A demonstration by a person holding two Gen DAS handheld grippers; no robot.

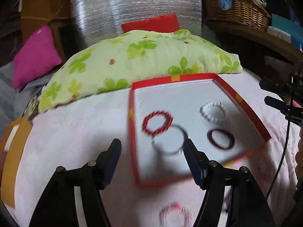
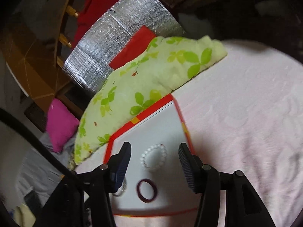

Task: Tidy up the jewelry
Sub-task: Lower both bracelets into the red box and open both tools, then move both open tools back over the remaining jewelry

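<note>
Behind the left tool (image 1: 152,146), a blurred silver bangle (image 1: 169,140).

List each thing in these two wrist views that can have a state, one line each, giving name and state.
red box: open, lidless, on the pink cover.
red bead bracelet: flat in box.
white bead bracelet: flat in box.
silver bangle: flat in box.
dark maroon bangle: flat in box.
pink bracelet: outside box, blurred.
left gripper: open, empty.
right gripper: open, empty.
</note>
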